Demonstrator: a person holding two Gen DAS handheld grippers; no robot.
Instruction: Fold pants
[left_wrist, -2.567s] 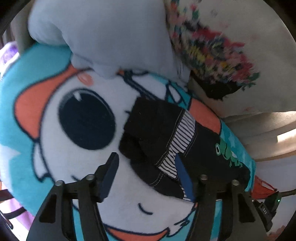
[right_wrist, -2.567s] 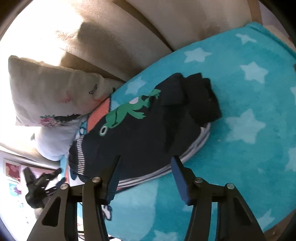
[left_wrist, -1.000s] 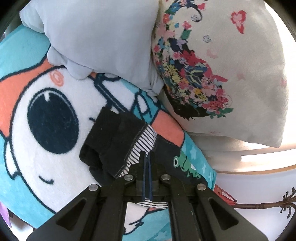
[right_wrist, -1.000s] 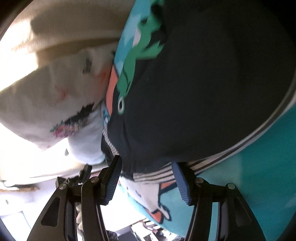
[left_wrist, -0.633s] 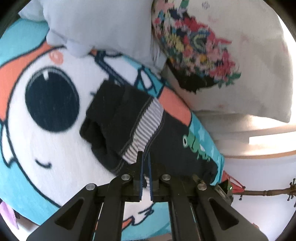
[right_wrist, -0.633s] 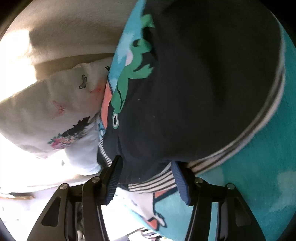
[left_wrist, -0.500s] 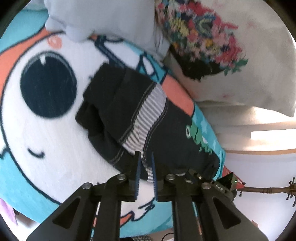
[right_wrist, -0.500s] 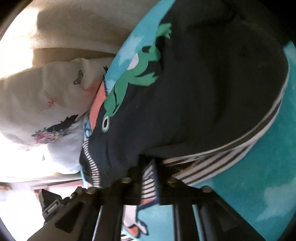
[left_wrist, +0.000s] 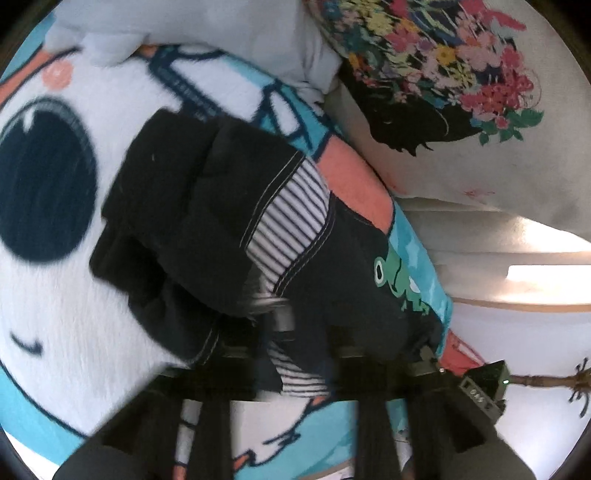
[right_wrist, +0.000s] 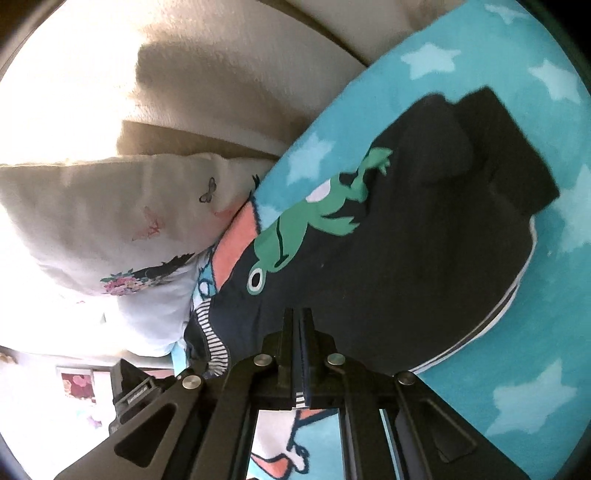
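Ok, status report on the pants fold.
Right gripper shut on pants hem. Left gripper blurred under the fabric, state unclear. Floral pillow crowds the far edge.

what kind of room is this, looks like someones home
Probably a home living room or bedroom: the pants lie on a plush cartoon blanket spread over a beige sofa or bed, with a floral throw pillow beside it.

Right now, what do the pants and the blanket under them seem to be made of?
The pants look like soft, matte knit cotton: dark fabric, limp folds, a flat printed frog, ribbed striped trim. The blanket looks like plush fleece: fuzzy pile and blurred print edges. Exact fibres cannot be told.
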